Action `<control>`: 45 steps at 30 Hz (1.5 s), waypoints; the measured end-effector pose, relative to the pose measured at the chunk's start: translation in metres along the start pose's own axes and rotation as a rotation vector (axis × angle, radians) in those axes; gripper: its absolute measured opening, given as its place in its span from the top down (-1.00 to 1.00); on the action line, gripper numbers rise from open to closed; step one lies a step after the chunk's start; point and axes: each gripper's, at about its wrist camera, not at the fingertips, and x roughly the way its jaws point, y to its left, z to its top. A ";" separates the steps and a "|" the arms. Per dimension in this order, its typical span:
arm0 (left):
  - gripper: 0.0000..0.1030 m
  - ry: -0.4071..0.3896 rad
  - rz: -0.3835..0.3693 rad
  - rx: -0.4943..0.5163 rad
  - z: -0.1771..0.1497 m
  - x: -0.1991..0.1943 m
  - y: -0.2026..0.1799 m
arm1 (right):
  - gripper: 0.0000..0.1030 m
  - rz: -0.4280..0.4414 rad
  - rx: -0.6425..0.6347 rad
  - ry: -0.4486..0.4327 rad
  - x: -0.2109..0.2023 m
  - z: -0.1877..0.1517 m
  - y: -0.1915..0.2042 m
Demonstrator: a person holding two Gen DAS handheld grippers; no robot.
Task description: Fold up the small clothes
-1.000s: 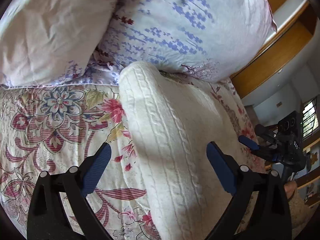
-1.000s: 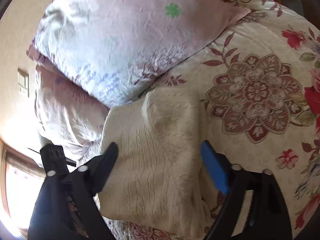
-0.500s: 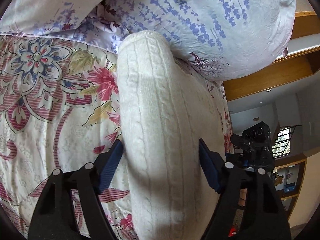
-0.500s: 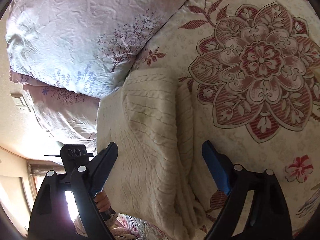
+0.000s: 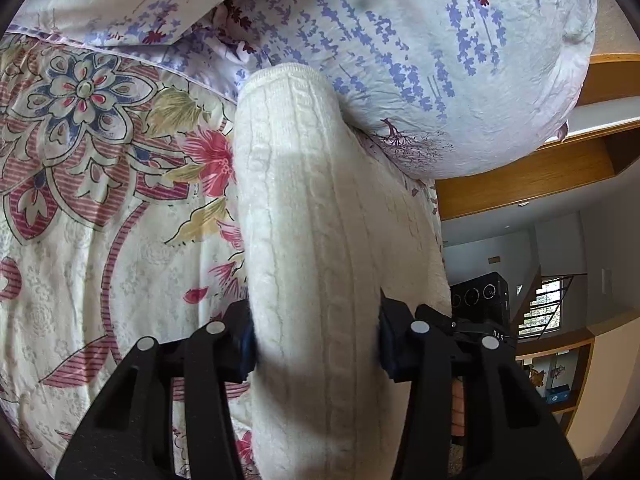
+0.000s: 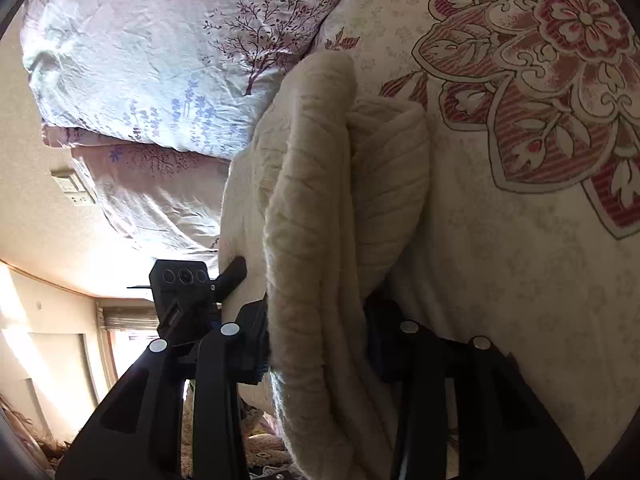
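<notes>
Bed cover (image 5: 80,240): a floral quilt in cream, pink and blue spreads over the whole bed, and everything else lies on it
Pillows (image 5: 440,60): two pale ones printed with lavender sprigs and small purple trees sit stacked at the head of the bed; the top edge of the knit touches the nearer one
Knit garment (image 5: 312,240): a cream cable-knit piece lies folded lengthwise on the quilt, running from the pillows towards both tongs; from the right wrist view (image 6: 320,200) its layers show doubled over each other, with a ribbed edge curling out on the right-hand side
Left gripper (image 5: 316,344): its blue-padded fingers (image 5: 244,344) press in from both sides of the near edge of the knit, closed onto the bunched fabric
Right gripper (image 6: 320,340): its jaws squeeze the other corner of the same near edge, the folded layers pinched thick between them
Other tong in sight: each camera catches the opposite gripper just beyond the cloth, the two close together along that one edge
Wall switch (image 6: 74,188): a pale plate on the wall beyond the pillows
</notes>
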 end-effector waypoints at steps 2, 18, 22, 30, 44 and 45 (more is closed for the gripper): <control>0.23 -0.005 -0.021 0.006 -0.001 -0.010 -0.002 | 0.31 0.052 -0.001 -0.016 0.002 -0.004 0.008; -0.04 -0.157 0.124 -0.116 -0.023 -0.119 0.073 | 0.27 -0.120 -0.236 0.160 0.141 -0.031 0.081; -0.14 -0.224 0.196 -0.049 -0.028 -0.130 0.051 | 0.13 -0.181 -0.262 0.127 0.123 -0.024 0.089; -0.58 -0.368 0.475 0.285 -0.031 -0.145 -0.033 | 0.13 -0.187 -0.257 -0.080 0.082 0.014 0.107; -0.65 -0.234 0.707 0.458 -0.038 -0.080 -0.046 | 0.83 -0.368 -0.274 -0.068 0.132 0.021 0.096; -0.66 -0.230 0.716 0.462 -0.038 -0.076 -0.047 | 0.83 -0.381 -0.267 -0.066 0.134 0.022 0.091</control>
